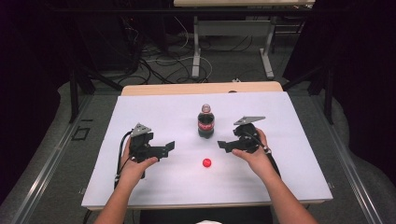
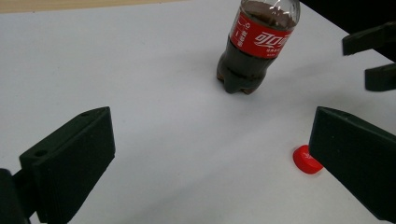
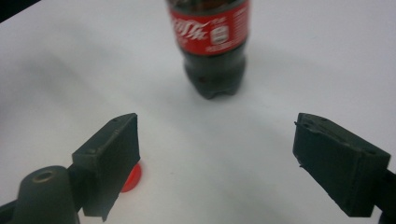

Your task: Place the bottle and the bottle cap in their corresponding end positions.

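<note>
The cola bottle (image 1: 205, 122) stands upright on the white table (image 1: 154, 186) without its cap; the red cap (image 1: 206, 163) lies flat on the table nearer the person, apart from the bottle. The left gripper (image 1: 169, 146) holds its jaws wide apart with nothing between them; the bottle is ahead of them and the cap sits just beside one jaw, partly behind it. The right gripper (image 1: 222, 145) likewise has its jaws well apart and empty (the cap peeks out from behind one jaw, low in the right gripper view). Judgement: the cap has been set down and released, so the uncapping step looks finished; any next move would call for drawing both grippers clear without knocking the bottle. The bottle's neck and mouth are cut off in both gripper views, and the right gripper view is somewhat blurred.
</note>
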`<state>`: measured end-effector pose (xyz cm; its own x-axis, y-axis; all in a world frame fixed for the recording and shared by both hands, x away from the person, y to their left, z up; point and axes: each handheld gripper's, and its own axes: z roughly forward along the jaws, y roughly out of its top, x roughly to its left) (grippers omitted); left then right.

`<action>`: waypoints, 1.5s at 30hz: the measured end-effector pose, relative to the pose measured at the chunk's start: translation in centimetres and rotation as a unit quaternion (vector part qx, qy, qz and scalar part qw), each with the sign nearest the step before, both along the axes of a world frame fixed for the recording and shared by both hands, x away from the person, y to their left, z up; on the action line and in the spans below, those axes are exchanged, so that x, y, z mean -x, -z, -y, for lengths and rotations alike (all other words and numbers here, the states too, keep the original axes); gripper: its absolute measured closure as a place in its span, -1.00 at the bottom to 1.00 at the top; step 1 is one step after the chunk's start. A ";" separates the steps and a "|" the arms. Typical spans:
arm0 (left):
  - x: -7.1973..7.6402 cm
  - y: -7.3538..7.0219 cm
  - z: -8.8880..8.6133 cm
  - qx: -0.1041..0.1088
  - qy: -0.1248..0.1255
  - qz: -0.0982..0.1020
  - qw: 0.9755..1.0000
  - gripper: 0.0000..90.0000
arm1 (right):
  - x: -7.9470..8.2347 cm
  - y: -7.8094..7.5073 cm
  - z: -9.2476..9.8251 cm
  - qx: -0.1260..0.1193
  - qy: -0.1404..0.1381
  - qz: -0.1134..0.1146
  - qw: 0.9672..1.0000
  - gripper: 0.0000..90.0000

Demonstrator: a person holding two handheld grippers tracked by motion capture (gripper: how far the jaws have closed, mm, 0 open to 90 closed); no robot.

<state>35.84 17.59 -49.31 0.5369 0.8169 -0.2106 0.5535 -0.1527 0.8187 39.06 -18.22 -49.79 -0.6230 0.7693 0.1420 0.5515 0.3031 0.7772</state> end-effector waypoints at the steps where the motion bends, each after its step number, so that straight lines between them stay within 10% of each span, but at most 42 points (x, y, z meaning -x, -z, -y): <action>1: 0.0 -0.1 -0.2 -0.005 0.003 -0.003 1.000 -0.99 | 0.1 -0.3 0.5 -0.002 0.006 0.005 1.000 -0.76; 14: -0.3 -0.1 -1.7 -0.006 -0.026 -0.004 1.000 -0.98 | 1.7 -2.3 5.8 -0.007 0.080 0.034 0.996 -1.00; 45: -1.6 2.0 -5.4 -0.023 -0.102 -0.016 0.994 -0.92 | 1.2 3.8 14.2 -0.022 0.202 -0.007 0.979 -1.00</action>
